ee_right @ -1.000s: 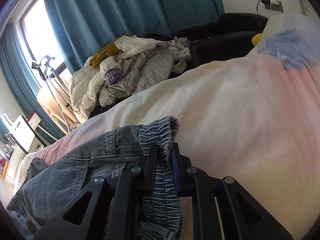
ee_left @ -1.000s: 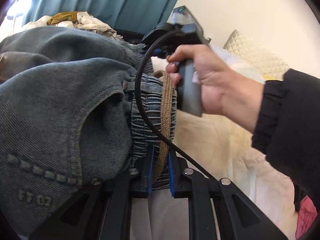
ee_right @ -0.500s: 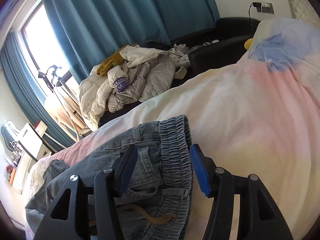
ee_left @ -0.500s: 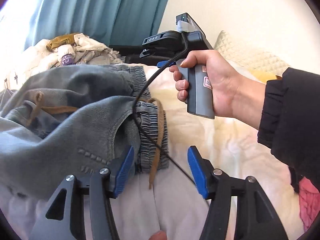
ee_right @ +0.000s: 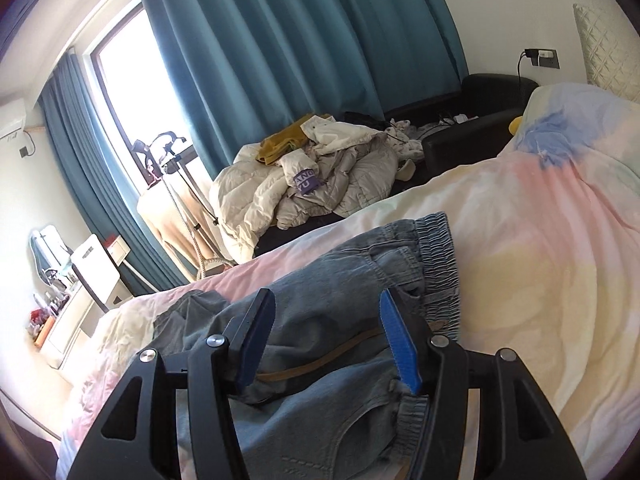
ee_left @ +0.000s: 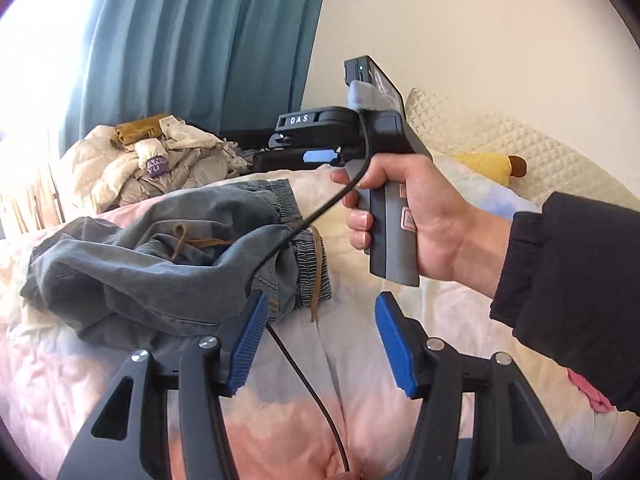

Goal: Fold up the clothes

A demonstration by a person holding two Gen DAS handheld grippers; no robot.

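Both the left gripper (ee_left: 318, 340) and right gripper (ee_right: 328, 338) hover spread and empty above limp, heavy denim trousers (ee_right: 340, 292), probably best grasped by their elastic waistband (ee_right: 438, 256).

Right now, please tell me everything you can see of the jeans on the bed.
The jeans are faded blue-grey denim with a gathered elastic waistband and a brown drawstring. They lie crumpled and loosely doubled over on the pastel bedsheet. Neither tongs grip them. A black cable crosses them.

Both grippers, left (ee_left: 320, 344) and right (ee_right: 328, 340), let go of the jeans (ee_left: 160, 264) and lifted away, jaws now wide.
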